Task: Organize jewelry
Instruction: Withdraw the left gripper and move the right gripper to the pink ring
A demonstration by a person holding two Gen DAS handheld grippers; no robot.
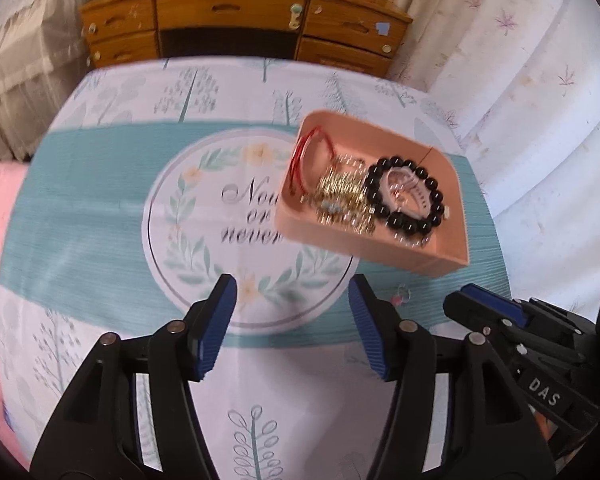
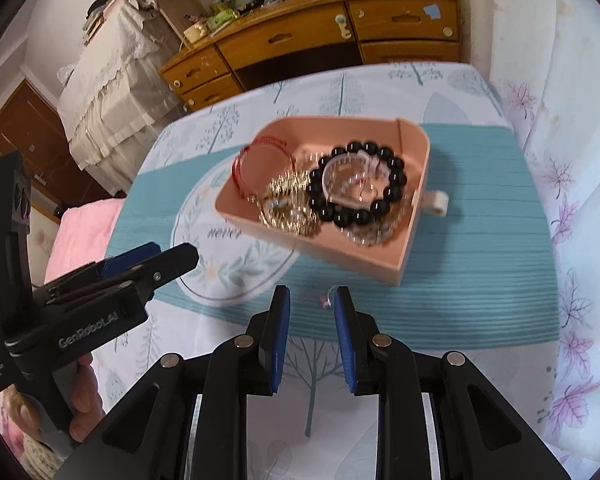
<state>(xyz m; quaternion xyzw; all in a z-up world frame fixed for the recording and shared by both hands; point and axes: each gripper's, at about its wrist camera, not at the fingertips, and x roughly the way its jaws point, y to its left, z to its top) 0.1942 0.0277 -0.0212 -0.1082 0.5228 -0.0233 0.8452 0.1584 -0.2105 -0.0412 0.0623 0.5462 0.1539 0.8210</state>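
Nearest in the left wrist view, the left gripper (image 1: pixel 292 300) was held with its jaws spread wide and nothing between them, low in the frame above the patterned cloth (image 1: pixel 100 184) of the bench. In the right wrist view, the right gripper (image 2: pixel 312 304) was seen at lower centre with its jaws parted by a narrower gap, also empty.

Just beyond the right gripper's tips, a small pink-and-silver trinket (image 2: pixel 326 299) lay loose on the cloth, apart from the tray; it was too blurred to be named with certainty. It could also be made out in the left view (image 1: pixel 400 295), at lower right of centre.

Further off, the pink tray (image 2: pixel 340 248) was set on the teal band of the cloth, right of centre. Inside it, a black bead bracelet (image 2: pixel 356 182) had been laid flat around a pale clear band (image 2: pixel 350 178), with a gold chain (image 2: pixel 290 202) heaped beside it and a red cord (image 2: pixel 256 160) at the far-left end.

The task was judged to be nearly finished: most pieces were gathered in the tray, and only the loose trinket appeared to be left outside.

The tray's long axis ran from upper left to lower right in the right view, with its handle tab (image 2: pixel 436 202) pointing toward the right edge.
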